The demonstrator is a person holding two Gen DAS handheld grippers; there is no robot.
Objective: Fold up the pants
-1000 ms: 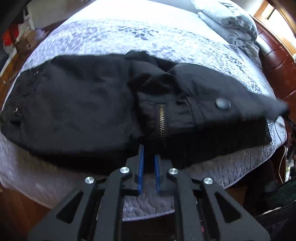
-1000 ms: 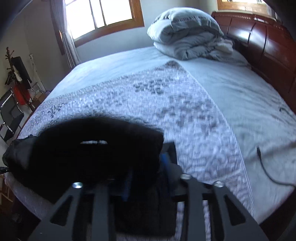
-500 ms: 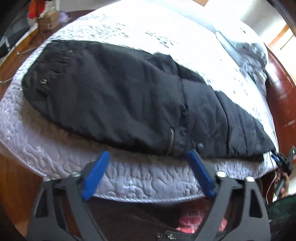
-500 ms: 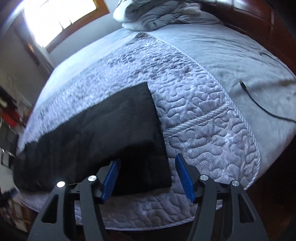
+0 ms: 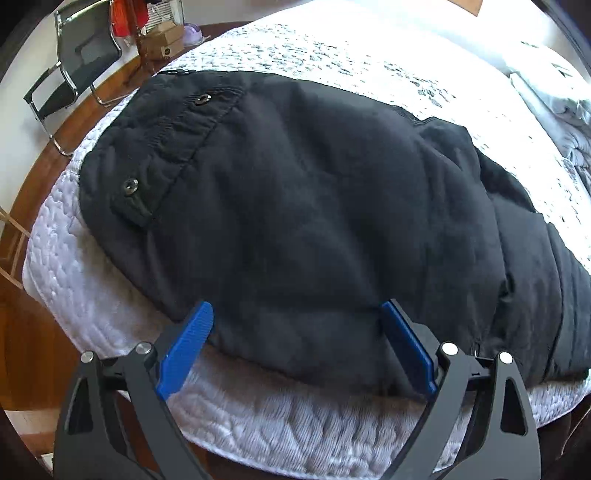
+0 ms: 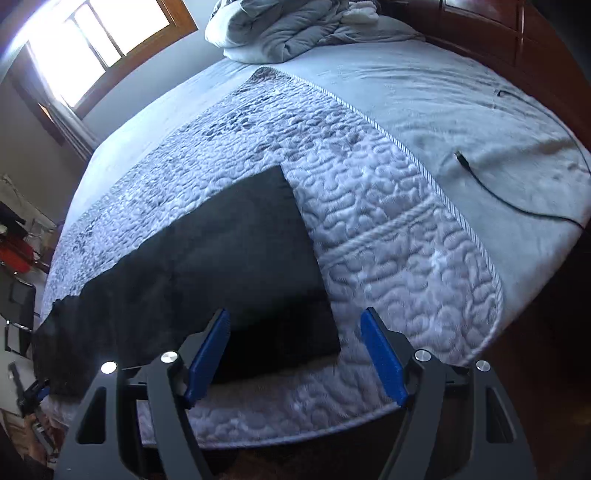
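Observation:
Black pants (image 5: 314, 206) lie lengthwise along the near edge of the bed, folded leg on leg, with the waistband and its snaps (image 5: 130, 185) at the left. My left gripper (image 5: 297, 314) is open and empty, its blue fingers astride the pants' near edge. In the right wrist view the leg cuff end (image 6: 258, 266) lies flat on the quilt. My right gripper (image 6: 295, 321) is open and empty just short of the cuff's near corner.
A quilted grey bed runner (image 6: 369, 206) covers the bed's foot. A heaped duvet (image 6: 295, 26) lies at the head. A black cable (image 6: 491, 184) lies on the sheet at right. A dark wooden headboard (image 6: 517, 33) is behind. A chair (image 5: 70, 70) stands on the floor at left.
Both grippers let go of the pants and opened. The folded-over leg now lies flat on the bed. The left gripper has moved closer to the waist end.

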